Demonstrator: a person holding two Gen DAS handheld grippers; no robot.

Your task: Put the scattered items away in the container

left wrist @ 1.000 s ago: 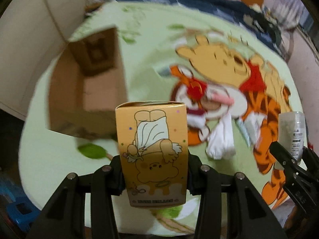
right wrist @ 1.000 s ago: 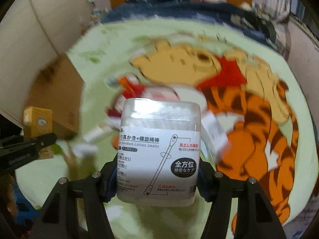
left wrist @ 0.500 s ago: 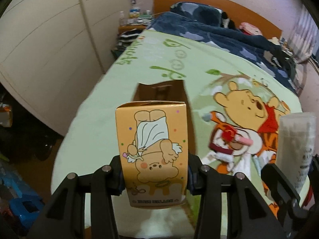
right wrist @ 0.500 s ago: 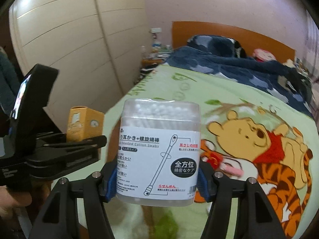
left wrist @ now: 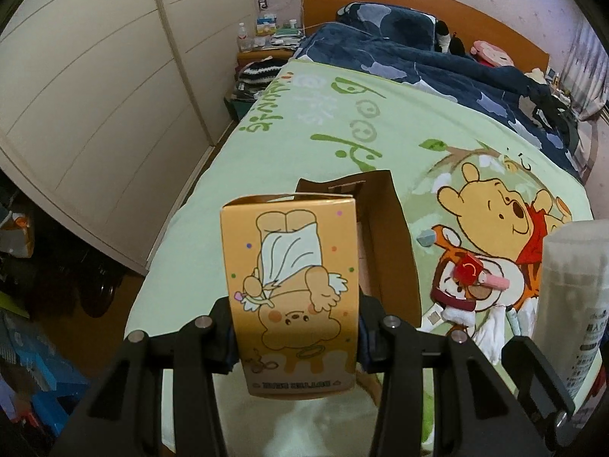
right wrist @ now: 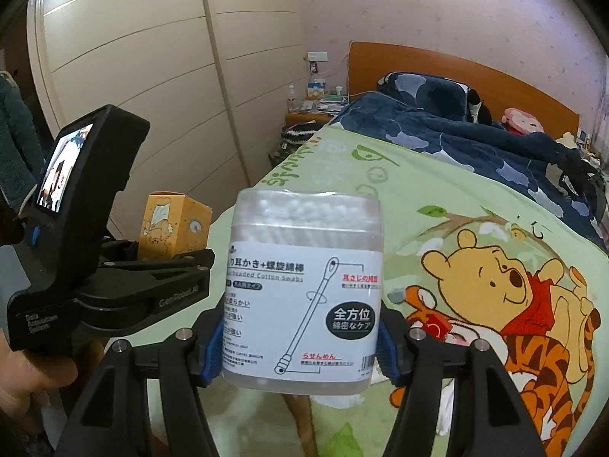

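My left gripper point(left wrist: 295, 327) is shut on a yellow bear-print carton point(left wrist: 291, 289), held upside down above the near end of the bed. An open cardboard box point(left wrist: 388, 243) lies on the green bedspread just behind it. My right gripper point(right wrist: 300, 342) is shut on a clear cotton-swab tub point(right wrist: 304, 293); the tub also shows at the right edge of the left wrist view point(left wrist: 571, 297). The left gripper with its carton point(right wrist: 171, 228) shows to the left in the right wrist view. A red cube point(left wrist: 467, 269), a pink stick point(left wrist: 493, 282) and white cloths point(left wrist: 491, 327) lie right of the box.
The bedspread point(left wrist: 323, 152) has a Pooh and Tigger print. A dark blue duvet point(left wrist: 437, 64) is piled at the headboard end. White wardrobe doors point(left wrist: 95, 95) stand left. Floor clutter point(left wrist: 30, 361) lies at the lower left.
Both grippers have lifted and tilted up, so the views now look along the bed instead of down at it. Both holds are unchanged.
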